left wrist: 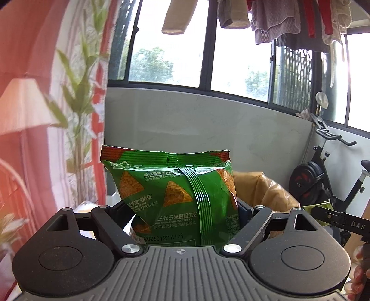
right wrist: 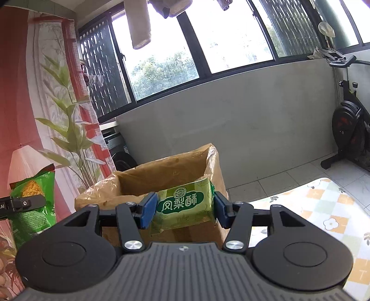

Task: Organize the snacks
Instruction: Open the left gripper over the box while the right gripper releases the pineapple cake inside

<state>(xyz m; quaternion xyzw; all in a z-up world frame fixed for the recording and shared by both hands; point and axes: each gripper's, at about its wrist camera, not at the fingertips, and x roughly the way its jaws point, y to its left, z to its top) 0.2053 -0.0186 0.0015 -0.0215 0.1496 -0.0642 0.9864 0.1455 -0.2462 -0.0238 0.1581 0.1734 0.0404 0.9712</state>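
My left gripper (left wrist: pixel 179 211) is shut on a green chip bag (left wrist: pixel 171 192) printed with orange triangles; the bag stands upright between the jaws and hides the fingertips. The same chip bag (right wrist: pixel 34 203) shows at the left of the right wrist view, with a black finger across it. My right gripper (right wrist: pixel 183 209) is shut on a small light-green pastry packet (right wrist: pixel 185 206), its blue pads (right wrist: pixel 148 210) pressing both ends. Just behind the packet stands an open brown paper bag (right wrist: pixel 161 171), whose rim (left wrist: pixel 270 187) also shows behind the chip bag.
A floral checked cloth (right wrist: pixel 323 208) covers the surface at the right. A leafy plant (right wrist: pixel 69 129) and a lamp (right wrist: pixel 23 162) stand by the red curtain at the left. An exercise bike (right wrist: pixel 351 125) is by the grey wall. Laundry (left wrist: pixel 289 20) hangs above the windows.
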